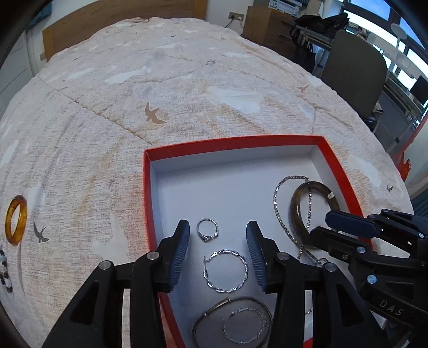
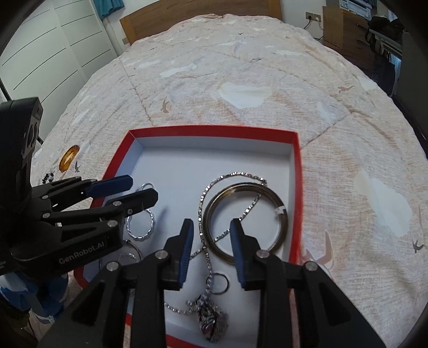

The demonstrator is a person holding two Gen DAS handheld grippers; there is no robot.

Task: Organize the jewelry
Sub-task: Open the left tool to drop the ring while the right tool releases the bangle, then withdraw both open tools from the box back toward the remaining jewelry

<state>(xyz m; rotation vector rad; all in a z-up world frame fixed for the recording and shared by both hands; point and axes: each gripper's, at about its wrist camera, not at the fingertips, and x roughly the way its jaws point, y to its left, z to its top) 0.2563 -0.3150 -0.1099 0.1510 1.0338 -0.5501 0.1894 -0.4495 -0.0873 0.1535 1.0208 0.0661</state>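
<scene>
A red box (image 1: 147,192) with a white inside lies on the bed. In it are a silver ring (image 1: 207,229), a twisted silver hoop (image 1: 226,271), a thin silver bangle (image 1: 206,318), a dark brown bangle (image 1: 297,214) and a silver chain (image 1: 278,206). My left gripper (image 1: 218,231) is open and empty over the ring and hoop. My right gripper (image 2: 211,227) is open and empty over the dark bangle (image 2: 278,227) and the chain (image 2: 203,198) with its pendant (image 2: 211,318). An amber bangle (image 1: 16,219) lies on the bedspread, left of the box.
The box (image 2: 294,187) sits on a pink quilt with bird prints (image 1: 152,112). A beaded bracelet (image 1: 5,270) lies at the far left. A wooden headboard (image 2: 200,13) is at the far end, a chair (image 1: 353,72) and desk to the right.
</scene>
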